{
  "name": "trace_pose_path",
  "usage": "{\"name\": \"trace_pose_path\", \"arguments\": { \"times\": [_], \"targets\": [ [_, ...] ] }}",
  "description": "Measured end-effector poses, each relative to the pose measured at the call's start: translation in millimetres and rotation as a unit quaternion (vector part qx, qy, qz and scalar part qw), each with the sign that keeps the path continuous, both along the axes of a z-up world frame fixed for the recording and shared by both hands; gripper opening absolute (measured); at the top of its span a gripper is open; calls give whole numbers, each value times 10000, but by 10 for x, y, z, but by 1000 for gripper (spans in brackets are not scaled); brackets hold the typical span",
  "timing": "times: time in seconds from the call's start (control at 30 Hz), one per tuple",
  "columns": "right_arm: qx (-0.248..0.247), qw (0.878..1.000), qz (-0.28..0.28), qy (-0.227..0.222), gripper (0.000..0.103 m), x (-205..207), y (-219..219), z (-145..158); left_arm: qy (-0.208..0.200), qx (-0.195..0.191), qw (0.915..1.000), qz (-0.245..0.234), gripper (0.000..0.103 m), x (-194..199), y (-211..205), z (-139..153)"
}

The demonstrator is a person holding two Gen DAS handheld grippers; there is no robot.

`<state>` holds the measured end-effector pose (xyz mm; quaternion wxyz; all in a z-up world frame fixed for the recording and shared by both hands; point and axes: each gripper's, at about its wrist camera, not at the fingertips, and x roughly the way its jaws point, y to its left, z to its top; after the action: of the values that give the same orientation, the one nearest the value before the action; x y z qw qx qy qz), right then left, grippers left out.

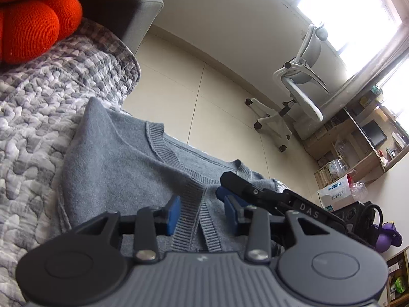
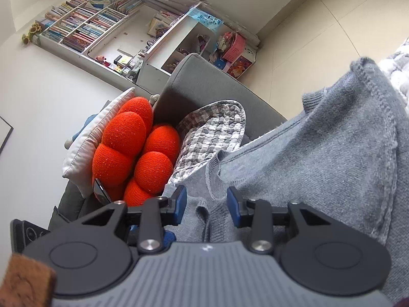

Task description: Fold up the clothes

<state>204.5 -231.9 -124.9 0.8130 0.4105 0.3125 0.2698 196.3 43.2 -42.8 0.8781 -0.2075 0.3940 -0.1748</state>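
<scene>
**Sweater half folded, both grippers slack over the cuffs**

Sofa (image 2: 204, 84) first: grey, covered by a quilted grey-and-white blanket (image 1: 38, 117), with an orange knotted cushion (image 2: 135, 151) against its arm. On the blanket lies the grey sweater (image 1: 115, 163), spread flat with its ribbed neckline toward the floor side. Two ribbed cuffs (image 1: 196, 217) sit side by side on its body, which suggests the sleeves are already folded inward.

Left gripper (image 1: 202, 212) hovers right over those cuffs with its blue pads spread; the knit lies between the pads, but neither presses on it, so nothing is pinched. Right gripper (image 2: 207, 204) is likewise parted over sweater fabric near a ribbed edge, with no squeeze visible. In the left wrist view, its dark finger reaches in just beside the left one.

As a judgement, the sleeve fold looks finished and the body fold comes next. That move calls for both grippers to take matching points on one end of the sweater, pinch through every layer there, and carry that end evenly over the other so the tucked sleeves do not slip out.
</scene>
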Motion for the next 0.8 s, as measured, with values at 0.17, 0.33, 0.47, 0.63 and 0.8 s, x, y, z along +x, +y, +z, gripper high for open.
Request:
{"name": "trace_pose_path", "arguments": {
  "times": [0.17, 0.33, 0.47, 0.63, 0.8],
  "targets": [
    [-238, 9996, 99, -120, 40, -16, 73, 36, -196, 549, 9982, 132, 39, -167, 206, 46],
    [-606, 9973, 299, -294, 40, -29, 220, 77, -136, 719, 9964, 419, 38, -351, 476, 43],
    [-1028, 9925, 482, -444, 31, -37, 391, 108, -129, 715, 9953, 645, 38, -473, 606, 24],
    [-1692, 9820, 563, -616, 5, -71, 600, 124, -321, 1158, 9886, 905, 37, -394, 584, 17],
    [-1444, 9859, 365, -766, 4, -101, 544, 166, -731, 1538, 9815, 874, 34, -264, 479, -17]
  ]
}}
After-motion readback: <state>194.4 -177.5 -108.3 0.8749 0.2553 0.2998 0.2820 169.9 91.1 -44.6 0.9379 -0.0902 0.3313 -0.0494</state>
